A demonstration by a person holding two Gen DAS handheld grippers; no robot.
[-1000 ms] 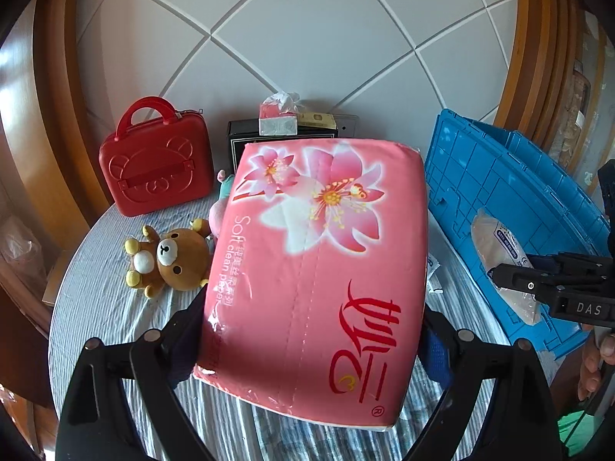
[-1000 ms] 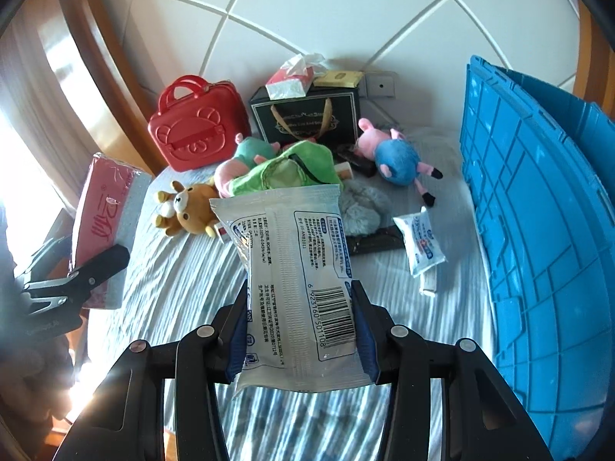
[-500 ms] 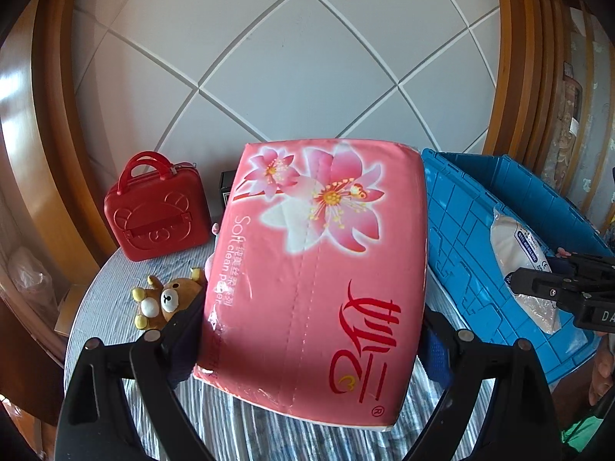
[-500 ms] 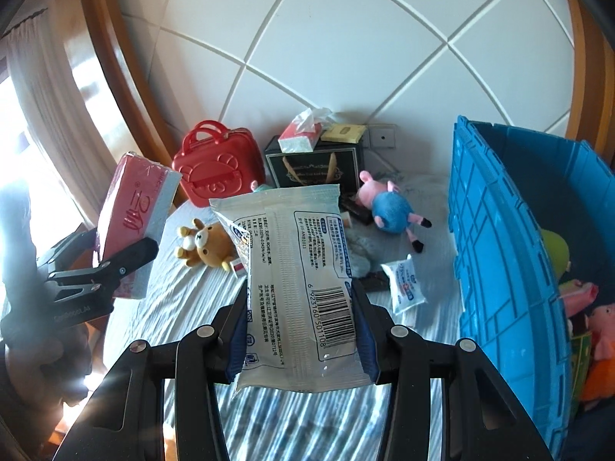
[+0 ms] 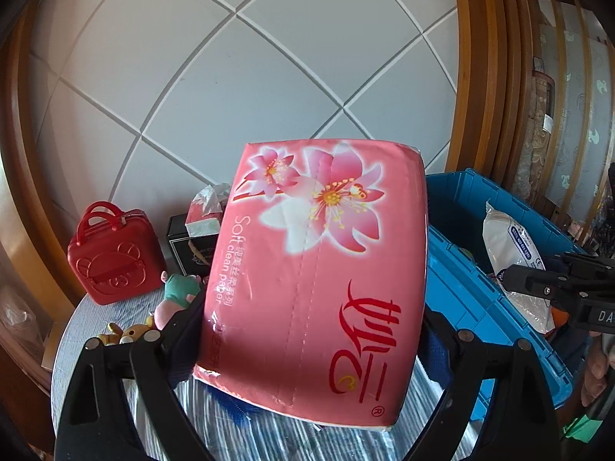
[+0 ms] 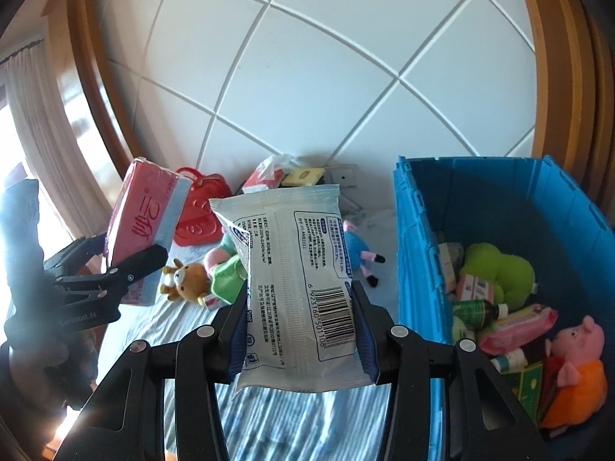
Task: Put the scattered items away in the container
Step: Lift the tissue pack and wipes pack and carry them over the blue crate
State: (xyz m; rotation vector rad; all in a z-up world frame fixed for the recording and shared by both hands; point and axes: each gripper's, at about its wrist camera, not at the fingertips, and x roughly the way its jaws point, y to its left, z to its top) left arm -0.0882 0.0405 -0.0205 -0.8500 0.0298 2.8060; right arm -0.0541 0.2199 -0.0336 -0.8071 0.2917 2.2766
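Both tools have lifted off the bed toward the blue crate [image 6: 419, 253], the left tool [image 5: 311, 330] clamping the pink tissue pack [image 5: 319, 269] and the right tool [image 6: 300, 330] clamping the wipes pack [image 6: 296, 280], so drops look next.

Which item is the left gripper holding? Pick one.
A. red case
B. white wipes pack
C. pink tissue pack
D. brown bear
C: the left gripper is clamped on the pink tissue pack; the right gripper holds the white wipes pack.
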